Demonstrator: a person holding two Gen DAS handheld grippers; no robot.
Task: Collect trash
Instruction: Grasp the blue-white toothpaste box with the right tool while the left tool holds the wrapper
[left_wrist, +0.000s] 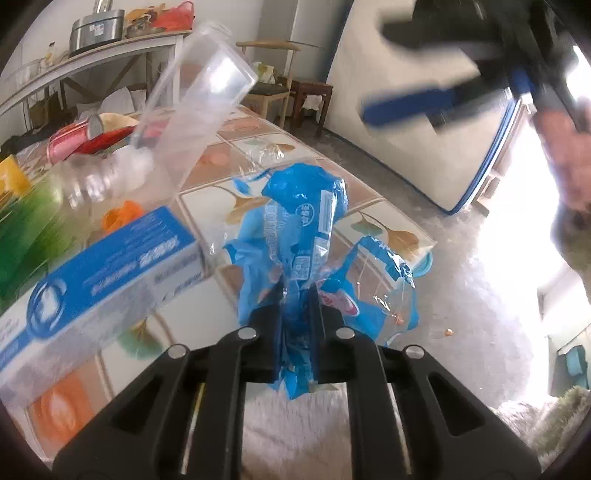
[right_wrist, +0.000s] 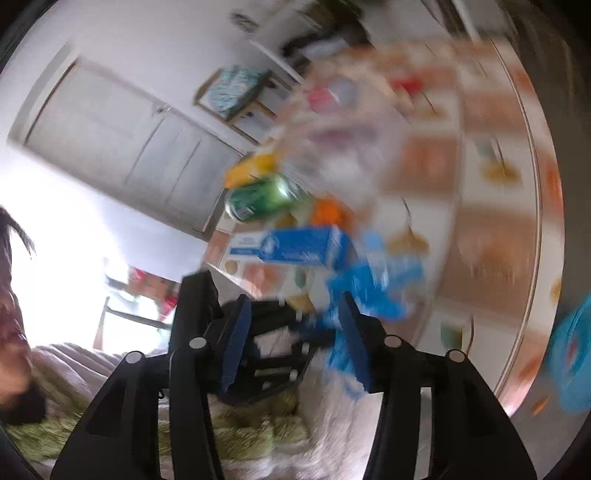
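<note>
wooden chair (left_wrist: 271, 79), metal pot (left_wrist: 98, 29), door (right_wrist: 122, 144)

The right gripper (right_wrist: 291, 339) is hanging open and empty; a crumpled blue plastic wrapper (right_wrist: 373, 284) is lying at one o'clock.

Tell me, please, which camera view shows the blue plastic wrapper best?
The left wrist view. There the blue plastic wrapper is sharp and central, pinched between the fingers of the left gripper. In the right wrist view the wrapper is only a blurred blue patch, partly hidden behind the open right gripper.
</note>
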